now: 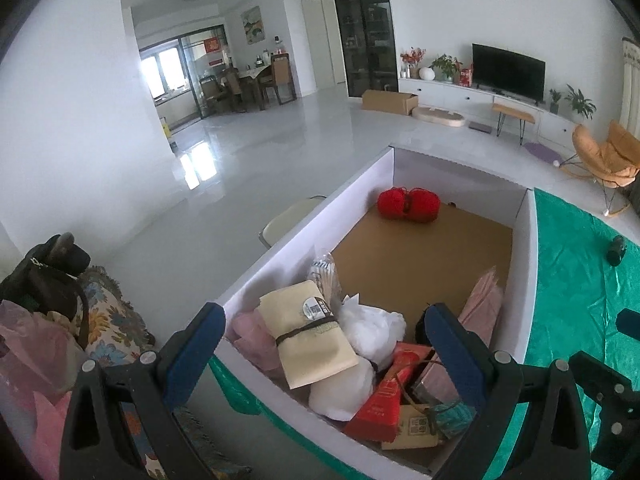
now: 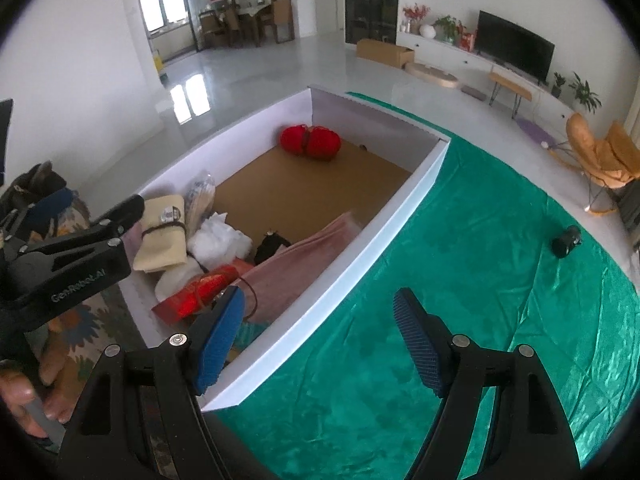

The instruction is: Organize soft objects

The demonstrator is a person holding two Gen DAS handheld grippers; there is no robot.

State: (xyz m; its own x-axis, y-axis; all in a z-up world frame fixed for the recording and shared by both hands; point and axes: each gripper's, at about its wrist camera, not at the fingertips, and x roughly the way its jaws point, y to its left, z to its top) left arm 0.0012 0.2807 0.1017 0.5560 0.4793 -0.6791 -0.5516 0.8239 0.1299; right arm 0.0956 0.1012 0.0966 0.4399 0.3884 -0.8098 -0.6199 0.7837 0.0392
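left gripper (image 1: 320, 344) spread wide, holding nothing, hovering right over the near-end pile in the white box (image 1: 280, 240), cream cloth roll (image 1: 316, 340) between its fingers, red yarn (image 1: 408, 205) alone at the far end, right gripper (image 2: 320, 340) also wide open, over the box's near wall and the green cloth (image 2: 480, 280)

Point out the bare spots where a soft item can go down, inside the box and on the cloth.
Inside the white box, brown floor lies bare between the red yarn and the near pile. It is crowded around the cream roll and red packet. The green cloth is bare short of the small black object.
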